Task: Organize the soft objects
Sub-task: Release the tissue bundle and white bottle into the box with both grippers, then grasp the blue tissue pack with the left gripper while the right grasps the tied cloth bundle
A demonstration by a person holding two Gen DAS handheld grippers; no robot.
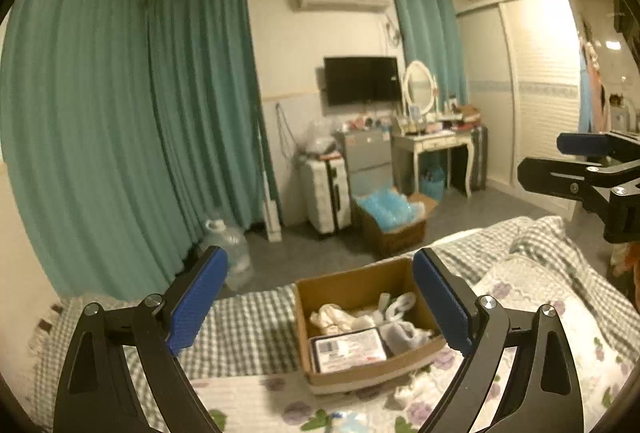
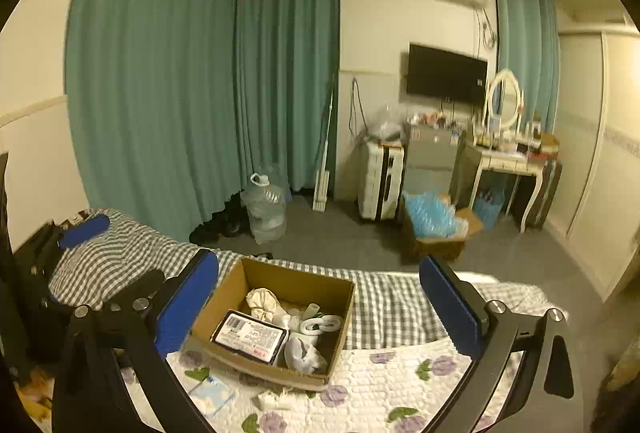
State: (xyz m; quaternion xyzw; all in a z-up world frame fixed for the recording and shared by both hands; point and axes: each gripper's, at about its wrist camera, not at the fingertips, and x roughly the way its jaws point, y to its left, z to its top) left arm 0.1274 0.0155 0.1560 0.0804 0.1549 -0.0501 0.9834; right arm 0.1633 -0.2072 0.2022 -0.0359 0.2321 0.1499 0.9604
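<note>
An open cardboard box (image 1: 416, 357) (image 2: 340, 297) sits on the bed. It holds a cream cloth bundle (image 1: 332, 315) (image 2: 262, 301), a flat white packet with a barcode (image 1: 348, 349) (image 2: 250, 337), a grey-white soft item (image 1: 404, 335) (image 2: 304, 355) and a white looped item (image 1: 400, 303) (image 2: 320, 323). My left gripper (image 1: 320, 305) is open and empty, held above and short of the box. My right gripper (image 2: 320, 305) is open and empty, likewise above the box. The right gripper also shows at the right edge of the left wrist view (image 1: 560, 161). The left gripper shows at the left edge of the right wrist view (image 2: 120, 257).
The bed has a floral quilt (image 1: 540, 313) (image 2: 400, 373) and a checked blanket (image 1: 240, 329) (image 2: 392, 309). Small soft items lie on the quilt in front of the box (image 2: 212, 395). Beyond the bed are a water jug (image 2: 266, 209), a suitcase (image 2: 378, 185), a box of blue bags (image 2: 432, 225) and a dressing table (image 2: 508, 165).
</note>
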